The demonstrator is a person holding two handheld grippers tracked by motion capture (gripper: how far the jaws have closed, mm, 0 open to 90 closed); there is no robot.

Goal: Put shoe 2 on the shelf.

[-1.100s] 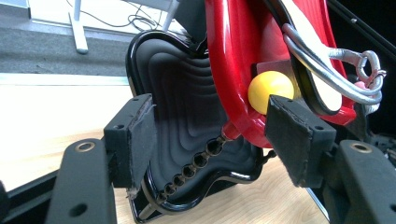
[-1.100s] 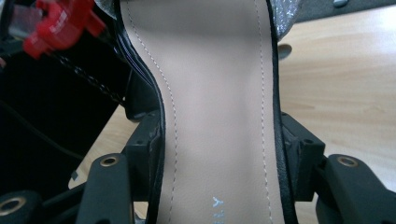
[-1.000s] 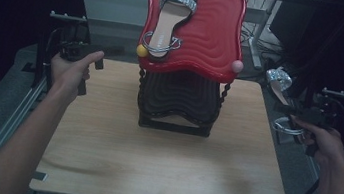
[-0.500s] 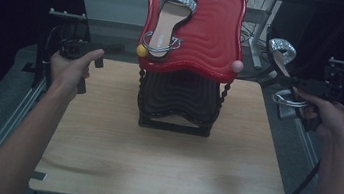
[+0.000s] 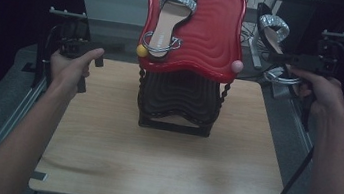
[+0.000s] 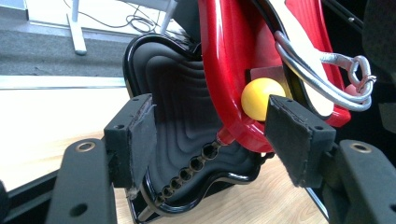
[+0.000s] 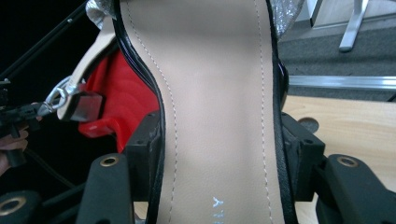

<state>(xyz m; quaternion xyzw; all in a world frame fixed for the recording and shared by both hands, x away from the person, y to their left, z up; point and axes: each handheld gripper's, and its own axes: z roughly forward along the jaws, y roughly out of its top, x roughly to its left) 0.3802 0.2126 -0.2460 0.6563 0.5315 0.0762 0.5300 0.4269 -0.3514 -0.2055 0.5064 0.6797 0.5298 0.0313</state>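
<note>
The right gripper (image 5: 291, 59) is gripping a sandal (image 7: 215, 116) across its sole, jaws pressing both edges, holding it up just right of the red rack (image 5: 214, 32), likely to pair it with the sandal already resting there (image 5: 170, 18). Left of the rack, the left gripper (image 6: 210, 140) is waiting, jaws wide and holding nothing.
</note>
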